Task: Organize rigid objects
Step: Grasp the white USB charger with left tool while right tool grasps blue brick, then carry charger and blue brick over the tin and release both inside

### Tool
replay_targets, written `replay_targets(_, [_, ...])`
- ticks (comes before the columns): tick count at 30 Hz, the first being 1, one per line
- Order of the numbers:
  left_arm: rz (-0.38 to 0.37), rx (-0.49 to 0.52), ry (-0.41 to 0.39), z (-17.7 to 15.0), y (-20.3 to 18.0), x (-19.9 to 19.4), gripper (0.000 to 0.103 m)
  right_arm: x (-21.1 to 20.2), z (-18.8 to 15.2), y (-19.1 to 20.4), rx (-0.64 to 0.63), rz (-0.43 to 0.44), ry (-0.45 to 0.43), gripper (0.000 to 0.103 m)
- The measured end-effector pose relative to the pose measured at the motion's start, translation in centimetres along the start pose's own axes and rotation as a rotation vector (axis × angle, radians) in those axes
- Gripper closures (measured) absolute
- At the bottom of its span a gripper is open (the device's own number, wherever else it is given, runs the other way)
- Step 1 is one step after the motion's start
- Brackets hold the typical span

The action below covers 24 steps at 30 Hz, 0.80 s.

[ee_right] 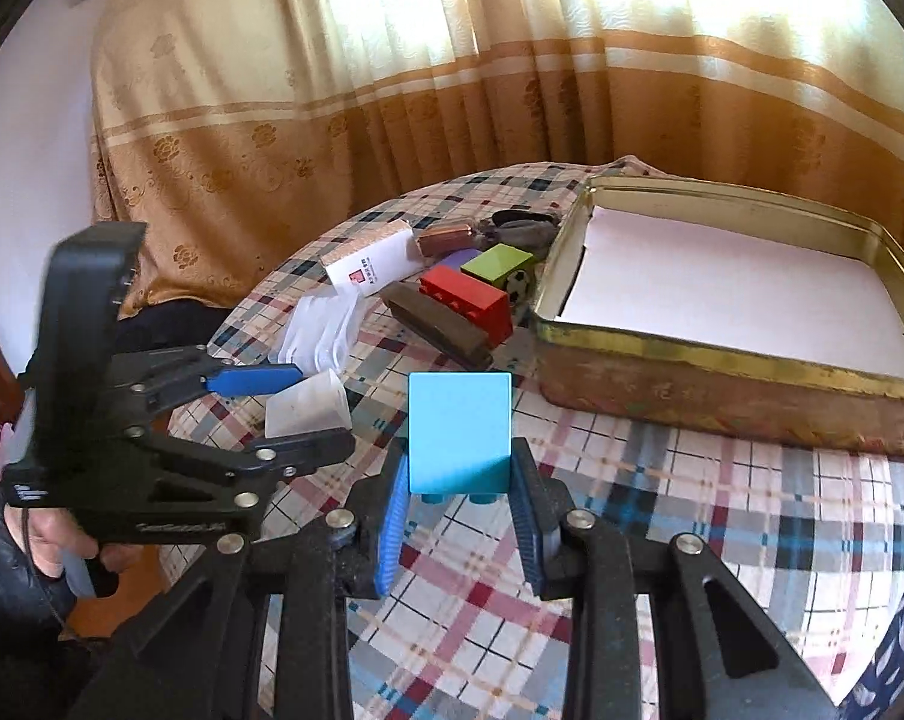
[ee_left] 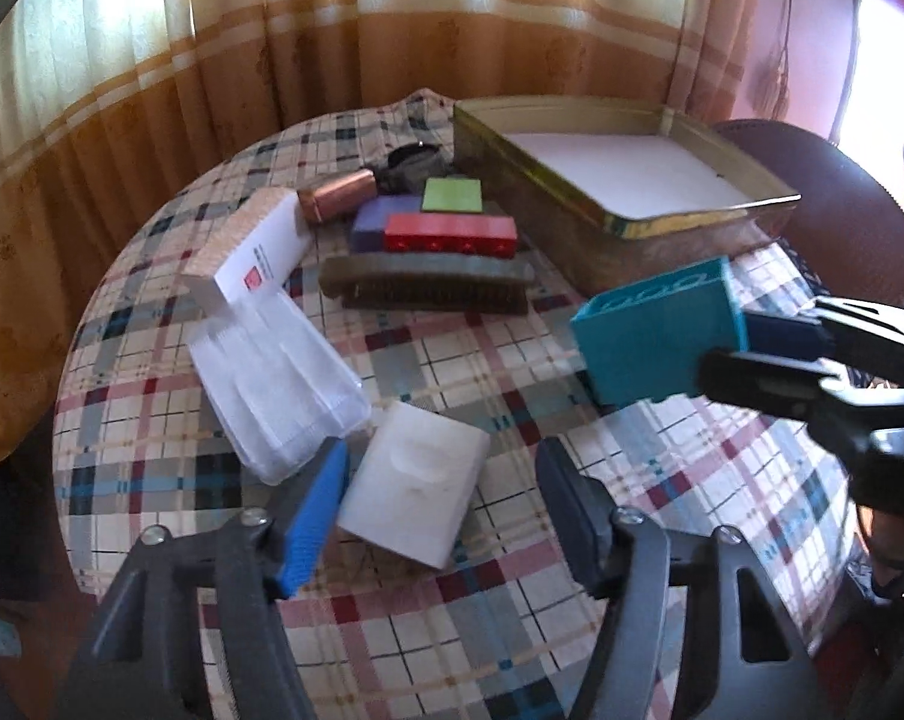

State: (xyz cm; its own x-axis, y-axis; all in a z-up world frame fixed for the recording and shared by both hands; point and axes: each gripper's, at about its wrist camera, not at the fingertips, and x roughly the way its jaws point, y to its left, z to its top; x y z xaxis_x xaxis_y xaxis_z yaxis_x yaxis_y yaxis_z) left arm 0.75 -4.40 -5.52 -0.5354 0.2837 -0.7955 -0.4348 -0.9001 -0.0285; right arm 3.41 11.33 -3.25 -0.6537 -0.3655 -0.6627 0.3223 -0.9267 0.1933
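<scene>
The tin box (ee_right: 722, 384) at the right of the frame is old, shiny metal with white paper inside. The blue block (ee_right: 459, 432) is smooth plastic. A soft checked cloth (ee_right: 722, 516) covers the counter. The curtain (ee_right: 392, 90) behind is patterned cloth.

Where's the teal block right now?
The teal block is clamped in the right gripper, held above the checked tablecloth just in front of the gold tin; the left wrist view shows it at right, near the tin's front wall.
</scene>
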Motion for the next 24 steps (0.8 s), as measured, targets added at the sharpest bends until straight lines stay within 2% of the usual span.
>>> replay_targets(1, [-0.004,0.000,0.007,-0.2,0.0,0.2,0.063,-0.1,0.0,-0.1,0.005,0.000,-0.010,0.069])
replay_targets(3, [-0.008,0.004,-0.007,-0.4,0.0,0.1,0.066,-0.5,0.1,-0.2,0.013,0.007,-0.034,0.069])
replay_targets(7, [-0.024,-0.002,-0.017,-0.5,0.2,-0.1,0.066,-1.4,0.3,-0.1,0.021,0.015,-0.078,0.069])
replay_targets(15, [-0.037,-0.035,-0.079,-0.3,0.6,-1.9,0.066,-1.3,0.1,-0.4,0.048,0.006,-0.085,0.069])
replay_targets(24, [-0.060,-0.013,-0.171,1.5,-1.0,-4.3,0.066,-4.9,1.3,-1.8,0.114,-0.001,-0.200,0.069])
